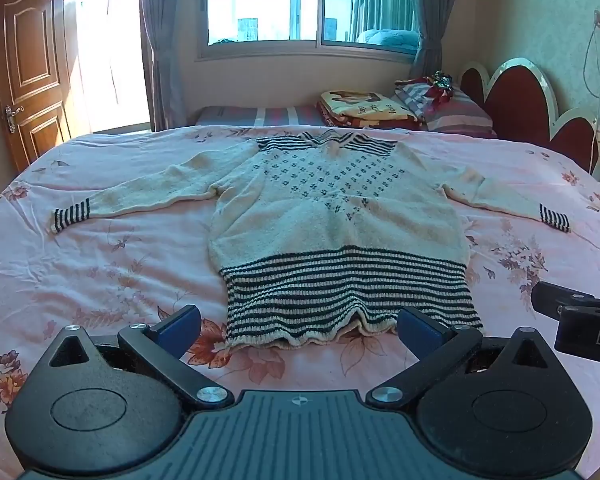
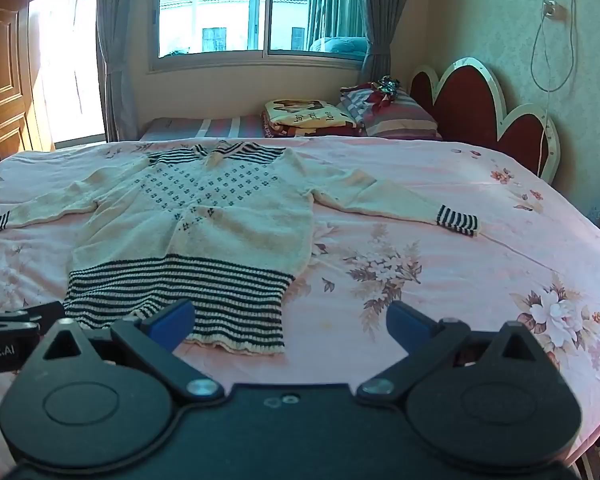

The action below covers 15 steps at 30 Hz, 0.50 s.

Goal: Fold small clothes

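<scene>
My left gripper (image 1: 300, 330) has its fingers spread wide, nothing between them, hovering just above the sweater's striped hem; my right gripper (image 2: 290, 326) is also spread wide and empty, over the hem's right corner and bare bedsheet (image 2: 440, 288). The sweater (image 1: 336, 216) lies flat, front up, on the pink floral bed, both sleeves stretched out sideways, collar at the far end. Beyond it folded blankets (image 1: 364, 110), a headboard (image 1: 520, 96) and a window (image 1: 308, 4)
</scene>
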Tool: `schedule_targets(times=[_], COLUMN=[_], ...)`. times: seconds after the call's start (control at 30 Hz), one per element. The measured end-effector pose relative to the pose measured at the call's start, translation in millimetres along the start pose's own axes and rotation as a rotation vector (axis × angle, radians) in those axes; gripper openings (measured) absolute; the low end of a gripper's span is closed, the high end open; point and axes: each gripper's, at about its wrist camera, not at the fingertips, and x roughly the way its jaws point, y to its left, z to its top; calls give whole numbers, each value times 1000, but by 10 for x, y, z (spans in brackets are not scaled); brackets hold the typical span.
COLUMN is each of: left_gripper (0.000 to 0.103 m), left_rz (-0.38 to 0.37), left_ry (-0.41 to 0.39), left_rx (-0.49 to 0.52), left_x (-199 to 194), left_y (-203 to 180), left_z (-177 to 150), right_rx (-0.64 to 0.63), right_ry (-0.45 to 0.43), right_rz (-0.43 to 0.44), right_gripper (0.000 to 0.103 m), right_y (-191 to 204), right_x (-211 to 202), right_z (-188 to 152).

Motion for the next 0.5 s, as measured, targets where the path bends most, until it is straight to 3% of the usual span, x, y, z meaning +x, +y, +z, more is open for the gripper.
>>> schedule_targets(times=[0.5], left_gripper=[103], left_rz=[2], left_ry=[-9], left_rx=[-1], left_x=[10], left_y=[43], left_z=[15], right_rx=[-8], right_ry=[2], right_rz=[4], right_gripper=[102], right_y=[46], right_x=[14], right_z=[12])
